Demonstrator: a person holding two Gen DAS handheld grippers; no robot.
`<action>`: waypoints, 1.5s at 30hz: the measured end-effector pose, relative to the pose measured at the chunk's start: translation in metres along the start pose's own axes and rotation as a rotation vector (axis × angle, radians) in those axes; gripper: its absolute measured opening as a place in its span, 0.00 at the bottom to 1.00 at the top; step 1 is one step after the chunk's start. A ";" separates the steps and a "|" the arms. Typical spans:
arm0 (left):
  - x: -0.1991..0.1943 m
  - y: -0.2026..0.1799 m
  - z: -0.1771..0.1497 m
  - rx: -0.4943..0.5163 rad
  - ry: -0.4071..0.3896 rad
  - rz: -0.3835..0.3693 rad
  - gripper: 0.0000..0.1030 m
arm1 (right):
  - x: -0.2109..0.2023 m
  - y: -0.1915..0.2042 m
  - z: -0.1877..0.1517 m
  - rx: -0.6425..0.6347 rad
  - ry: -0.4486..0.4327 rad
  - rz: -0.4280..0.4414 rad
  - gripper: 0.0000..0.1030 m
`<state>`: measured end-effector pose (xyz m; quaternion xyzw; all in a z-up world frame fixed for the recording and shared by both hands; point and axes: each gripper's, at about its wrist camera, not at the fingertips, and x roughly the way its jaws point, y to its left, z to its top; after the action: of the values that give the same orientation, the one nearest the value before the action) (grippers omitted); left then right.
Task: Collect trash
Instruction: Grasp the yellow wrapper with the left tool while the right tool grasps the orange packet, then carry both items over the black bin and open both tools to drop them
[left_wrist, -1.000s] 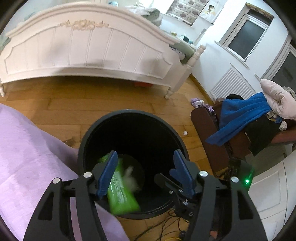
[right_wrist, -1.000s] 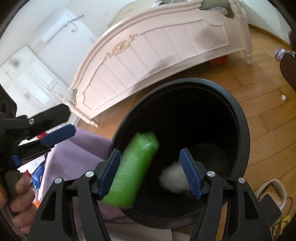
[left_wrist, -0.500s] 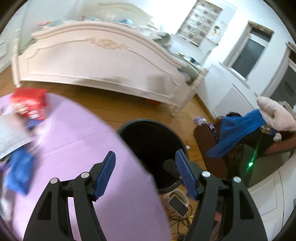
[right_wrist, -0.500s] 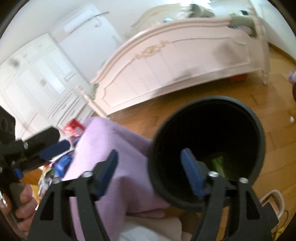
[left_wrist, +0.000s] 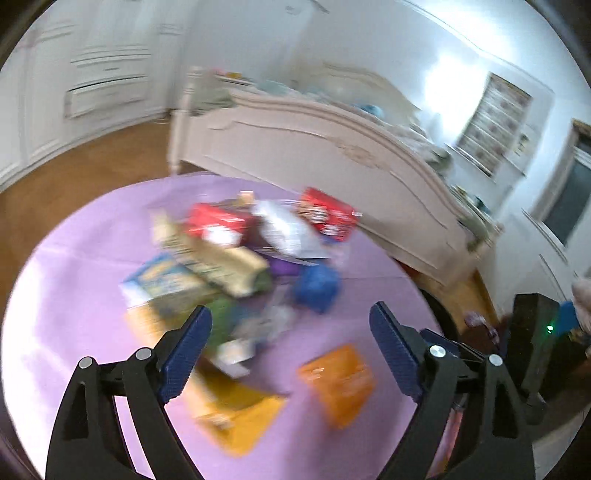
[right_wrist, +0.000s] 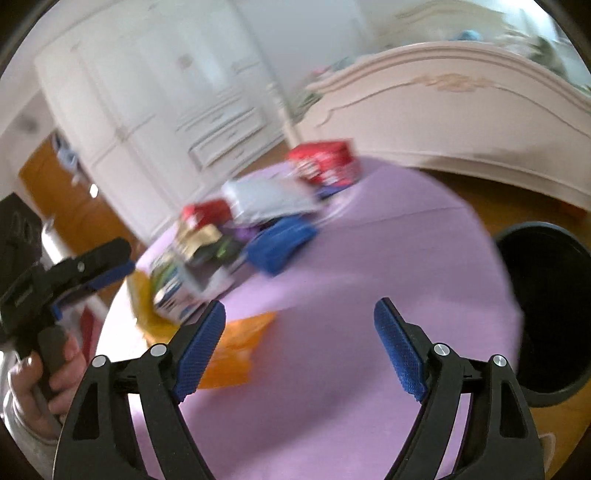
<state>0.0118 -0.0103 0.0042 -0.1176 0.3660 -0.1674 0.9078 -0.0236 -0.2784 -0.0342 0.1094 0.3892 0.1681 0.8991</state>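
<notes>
Left wrist view has swung from the bin to the purple table, where a blurred pile of trash waits. The bin now stands at the table's right edge. Both drops look done. Left gripper and right gripper have just widened, empty, ready for another pick.
</notes>
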 end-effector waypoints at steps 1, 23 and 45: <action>-0.003 0.007 0.000 -0.012 -0.002 0.015 0.85 | 0.007 0.011 -0.002 -0.023 0.025 0.003 0.80; 0.023 0.090 -0.029 -0.188 0.145 0.029 0.24 | 0.054 0.052 -0.021 -0.126 0.154 -0.106 0.51; 0.024 -0.002 -0.016 0.042 0.138 -0.088 0.09 | -0.016 -0.028 -0.010 0.106 -0.063 -0.023 0.50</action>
<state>0.0161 -0.0232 -0.0214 -0.1028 0.4186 -0.2223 0.8745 -0.0357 -0.3098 -0.0394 0.1576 0.3704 0.1334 0.9056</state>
